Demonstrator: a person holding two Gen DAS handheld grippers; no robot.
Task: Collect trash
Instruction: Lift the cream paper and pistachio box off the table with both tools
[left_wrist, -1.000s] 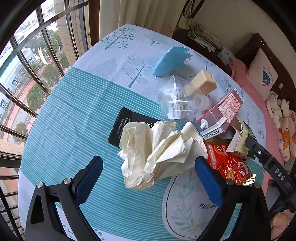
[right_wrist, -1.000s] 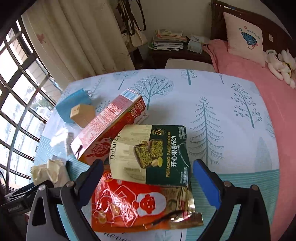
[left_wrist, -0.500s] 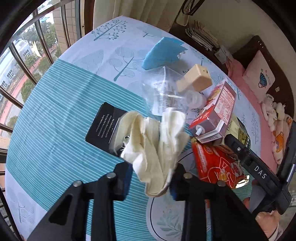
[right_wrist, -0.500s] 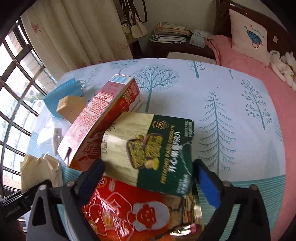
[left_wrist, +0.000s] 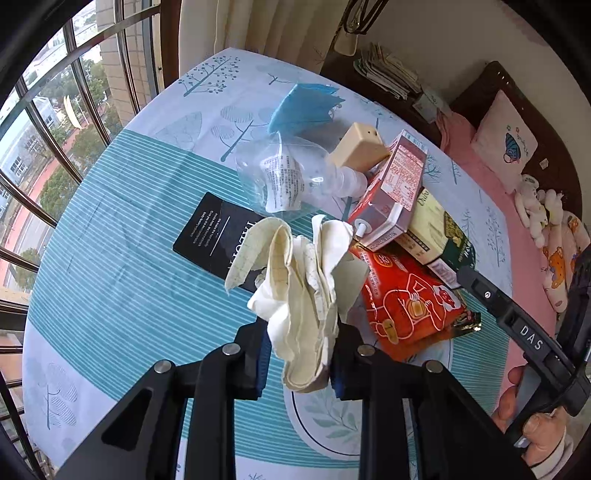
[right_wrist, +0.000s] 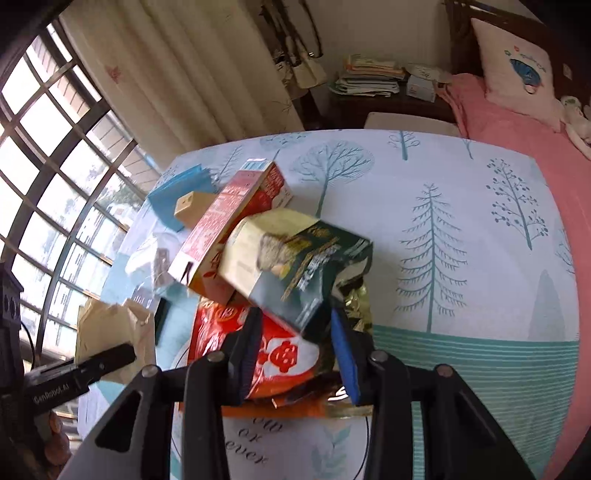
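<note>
While my left gripper has its fingers pinched on the crumpled cream paper, the wad sticks up out of the jaws over the striped tablecloth, and my right gripper has its fingers squeezed onto the red snack bag, with the green and cream chocolate box tipped up on top of it. Containers: a clear plastic bag with a white printed label showing through, can't tell what else is inside, and a red drink carton lying on its side with its white spout toward me, leaning on the chocolate box. A tan little box and a blue pouch sit behind those, and a black card lies flat just beside the paper. All the trash is bunched near the middle. Room-wise, the window side of the table is open striped cloth, the tree-print part to the right of the pile is bare out to the edge, and a pink bed runs along that side.
</note>
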